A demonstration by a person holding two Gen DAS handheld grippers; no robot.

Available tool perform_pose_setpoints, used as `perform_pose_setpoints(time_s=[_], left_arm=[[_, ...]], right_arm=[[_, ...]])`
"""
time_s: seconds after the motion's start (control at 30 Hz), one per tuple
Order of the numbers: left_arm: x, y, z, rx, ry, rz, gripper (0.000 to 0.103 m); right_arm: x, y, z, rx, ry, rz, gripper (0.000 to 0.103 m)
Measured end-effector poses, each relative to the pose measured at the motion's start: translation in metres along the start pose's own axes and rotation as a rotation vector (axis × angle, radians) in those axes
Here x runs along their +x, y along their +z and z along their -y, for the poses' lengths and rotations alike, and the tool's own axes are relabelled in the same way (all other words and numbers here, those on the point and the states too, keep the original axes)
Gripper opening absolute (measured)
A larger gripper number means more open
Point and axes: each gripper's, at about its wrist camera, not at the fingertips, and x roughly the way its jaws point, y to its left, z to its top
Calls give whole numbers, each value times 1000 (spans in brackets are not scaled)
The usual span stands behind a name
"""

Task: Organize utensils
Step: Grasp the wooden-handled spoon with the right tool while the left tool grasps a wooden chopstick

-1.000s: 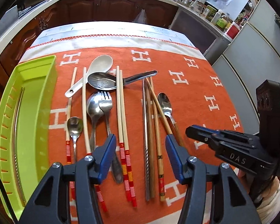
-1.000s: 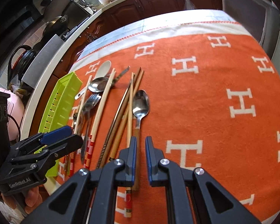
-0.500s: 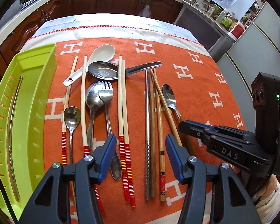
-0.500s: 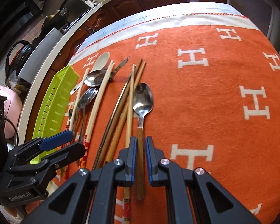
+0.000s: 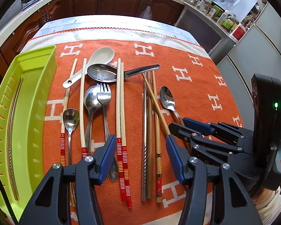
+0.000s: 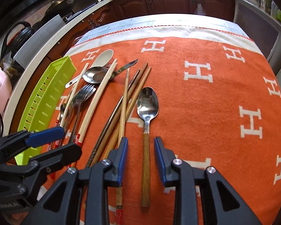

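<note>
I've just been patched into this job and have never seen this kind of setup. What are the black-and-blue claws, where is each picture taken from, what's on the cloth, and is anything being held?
There is no robot arm here. A person holds a two-finger gripper in each hand, and each gripper carries a wide-angle camera looking along its own fingers.

One picture looks out from the left gripper, with the right gripper off to its side. The other looks out from the right gripper.

On the orange cloth lie spoons, a fork, several chopsticks and a white soup spoon. A green tray sits at the left edge.

Nothing is held. The left gripper is open above the red-banded chopsticks. The right gripper's jaws are opening, with the wooden-handled spoon lying between them, untouched on the cloth.
</note>
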Motion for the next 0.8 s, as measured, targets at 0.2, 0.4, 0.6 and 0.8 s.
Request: perform_pose_setpoints(time_s=[0.2,0.4,0.6,0.8], left_arm=[[1,0,5,-21,-51,-20,53],[16,3,26,-7,-114,-86,38],[36,13,47,9,-105,-112,34],[54,15,70,70,-2,-127,28]], right_arm=[[-5,-6,8,-1,-51,24,6],[-16,-14,40,139,35,43,6],[-30,-21,64,230,86,78,6],[-37,-22,67,231,106,86,6]])
